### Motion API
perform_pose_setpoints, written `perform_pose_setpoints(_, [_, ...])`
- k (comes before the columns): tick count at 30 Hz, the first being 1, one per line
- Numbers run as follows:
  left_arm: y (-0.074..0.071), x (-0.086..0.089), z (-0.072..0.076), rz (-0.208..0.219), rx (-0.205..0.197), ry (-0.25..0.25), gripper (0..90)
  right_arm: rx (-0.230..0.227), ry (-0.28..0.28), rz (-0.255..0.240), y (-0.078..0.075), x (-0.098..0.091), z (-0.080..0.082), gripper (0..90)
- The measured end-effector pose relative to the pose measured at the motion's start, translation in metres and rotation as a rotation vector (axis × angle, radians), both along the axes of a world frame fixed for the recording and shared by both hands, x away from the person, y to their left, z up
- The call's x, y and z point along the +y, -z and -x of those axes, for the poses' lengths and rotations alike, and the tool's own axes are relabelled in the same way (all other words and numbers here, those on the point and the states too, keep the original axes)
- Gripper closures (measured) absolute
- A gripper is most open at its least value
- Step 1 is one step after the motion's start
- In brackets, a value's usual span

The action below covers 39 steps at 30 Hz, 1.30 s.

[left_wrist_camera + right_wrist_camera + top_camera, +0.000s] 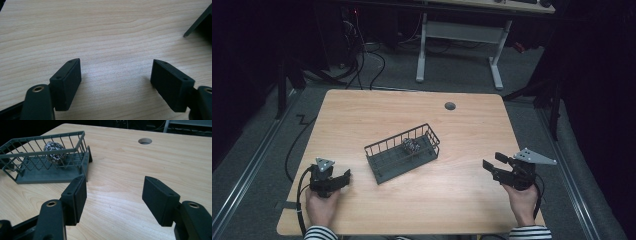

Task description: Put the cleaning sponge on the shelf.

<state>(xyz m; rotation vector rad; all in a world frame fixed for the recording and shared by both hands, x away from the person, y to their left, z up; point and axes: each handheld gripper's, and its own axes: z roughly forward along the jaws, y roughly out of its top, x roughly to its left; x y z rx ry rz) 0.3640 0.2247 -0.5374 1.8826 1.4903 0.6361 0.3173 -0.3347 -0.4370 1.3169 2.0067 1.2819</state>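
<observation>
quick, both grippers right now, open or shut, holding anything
left gripper: open, nothing between the jaws.
right gripper: open, nothing held.

Both sleeves carry black-and-white stripes. Each hand grips a black gripper: the left gripper and the right gripper each bear a grey three-cornered plate, blocky black jaws with small screw holes, brass-ringed pivots and a trailing black cable.

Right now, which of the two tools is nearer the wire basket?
The left tool, at the table's near left, is nearer the wire basket. The right tool sits farther off. Both are open and empty.
</observation>
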Motion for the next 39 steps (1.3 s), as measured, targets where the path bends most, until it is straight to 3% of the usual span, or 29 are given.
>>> perform_pose_setpoints(24, [0.000,0.000,0.000,-0.002,-0.001,0.008,25.8,0.087,0.005,0.007,0.052,0.020,-0.009,36.5])
perform_pose_setpoints(39, [0.000,0.000,0.000,-0.001,-0.002,0.012,26.6,0.137,0.016,0.070,0.078,0.034,-0.019,36.5])
